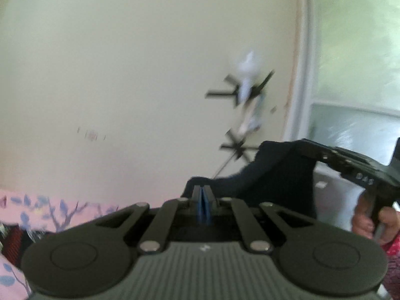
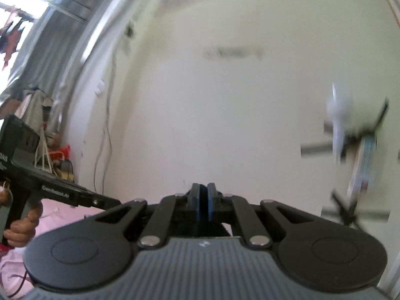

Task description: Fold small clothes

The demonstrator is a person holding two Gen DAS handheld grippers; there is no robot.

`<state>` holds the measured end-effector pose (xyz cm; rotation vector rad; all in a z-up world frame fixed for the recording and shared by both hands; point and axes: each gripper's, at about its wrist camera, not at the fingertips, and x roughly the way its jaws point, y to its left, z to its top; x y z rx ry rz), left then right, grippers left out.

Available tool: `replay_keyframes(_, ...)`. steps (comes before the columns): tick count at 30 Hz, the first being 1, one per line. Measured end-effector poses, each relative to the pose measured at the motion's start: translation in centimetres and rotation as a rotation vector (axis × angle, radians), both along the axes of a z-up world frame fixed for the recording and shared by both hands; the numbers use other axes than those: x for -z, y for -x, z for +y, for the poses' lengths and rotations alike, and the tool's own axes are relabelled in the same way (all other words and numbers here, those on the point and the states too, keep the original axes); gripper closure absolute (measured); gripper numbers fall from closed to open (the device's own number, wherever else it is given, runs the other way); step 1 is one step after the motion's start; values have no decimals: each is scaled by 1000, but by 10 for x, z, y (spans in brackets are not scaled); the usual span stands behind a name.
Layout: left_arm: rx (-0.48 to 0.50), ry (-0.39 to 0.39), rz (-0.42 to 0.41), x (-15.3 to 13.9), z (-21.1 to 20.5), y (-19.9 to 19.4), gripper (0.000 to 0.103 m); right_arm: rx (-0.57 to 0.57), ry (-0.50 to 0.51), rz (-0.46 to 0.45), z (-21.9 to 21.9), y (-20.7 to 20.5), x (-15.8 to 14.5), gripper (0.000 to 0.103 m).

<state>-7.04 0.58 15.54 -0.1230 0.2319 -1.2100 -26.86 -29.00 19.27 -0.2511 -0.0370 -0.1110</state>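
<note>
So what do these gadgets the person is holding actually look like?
Each gripper is black plastic: a ribbed grey body, two round black discs either side, and flat black link bars with silver rivets leading to two fingers lined with blue pads. Seen from the side, the right gripper has a pistol-style handle and white lettering; so does the left gripper. A thin cable trails below it.

Each view looks forward from its own gripper, roughly level, at a pale wall point(image 1: 125, 75) some way off. The left wrist view has its closed left gripper point(image 1: 202, 195) close in the foreground and catches the right gripper point(image 1: 300, 145) at its right edge. The right wrist view sits behind the right gripper and sees the left gripper's body at its left edge. Both share the wall and the blurred dark wall rack point(image 1: 247, 92), right of centre in each.
</note>
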Motion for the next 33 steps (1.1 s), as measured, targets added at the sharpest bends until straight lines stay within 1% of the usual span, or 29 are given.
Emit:
replay_keyframes(1,6,3,-14,-3,6,7,97,-11,46,-25,10,9,-1,103)
replay_keyframes(2,3,-1,-28,-3,11,13,97,-12,75,-36,16,17,0,103)
replay_keyframes(3,-5,-15,-41,-1,17,17,96,-9,82,-32,21,24,2,103)
replay_keyframes(5,-27,-76,-57,11,21,19,87,-17,49,18,23,35,18,103)
replay_keyframes(6,-50,-122,-56,20,21,17,76,-20,27,62,22,39,30,103)
replay_keyframes(7,-74,-179,-43,31,20,13,66,-32,-14,119,20,43,45,103)
replay_keyframes(8,-89,-225,-30,38,20,11,63,-44,-58,176,22,46,59,103)
replay_keyframes(9,-100,-280,-20,48,18,6,62,-48,-106,234,18,48,74,103)
replay_keyframes(11,-102,-392,-26,63,10,-3,62,-30,-192,329,13,54,107,103)
replay_keyframes(12,-102,-449,-41,69,5,-8,59,-18,-225,360,11,56,120,103)
replay_keyframes(13,-101,-492,-60,72,0,-9,53,-5,-255,380,8,61,132,103)
replay_keyframes(15,-78,-558,-118,78,-12,-11,46,14,-324,402,9,69,151,103)
replay_keyframes(17,-43,-595,-175,80,-24,-7,37,36,-381,407,8,76,162,103)
replay_keyframes(19,-15,-630,-215,83,-37,-7,21,49,-435,411,2,80,169,103)
replay_keyframes(20,-10,-642,-213,86,-42,-7,18,52,-454,410,0,83,172,103)
replay_keyframes(21,-3,-650,-184,87,-52,-12,16,52,-467,411,-2,83,175,103)
replay_keyframes(22,12,-653,-138,88,-61,-19,14,50,-474,411,-3,85,177,103)
replay_keyframes(23,36,-653,-81,88,-71,-28,11,47,-472,411,-2,84,179,103)
replay_keyframes(24,62,-658,-12,88,-83,-39,3,43,-465,412,-2,84,178,103)
replay_keyframes(25,75,-667,54,91,-94,-50,1,40,-458,414,-2,83,177,103)
replay_keyframes(26,76,-687,147,95,-107,-64,1,40,-455,412,0,80,176,103)
replay_keyframes(27,77,-706,238,103,-115,-78,4,40,-453,411,1,80,176,103)
replay_keyframes(29,91,-717,428,119,-129,-101,36,40,-452,409,0,79,176,103)
replay_keyframes(30,100,-720,475,126,-133,-106,59,41,-452,407,0,80,177,103)
replay_keyframes(31,76,-703,472,128,-133,-107,77,43,-456,405,-1,81,177,103)
replay_keyframes(32,70,-686,468,127,-132,-106,98,46,-461,402,-3,81,178,103)
replay_keyframes(33,76,-669,489,126,-128,-108,99,47,-465,398,-4,81,178,103)
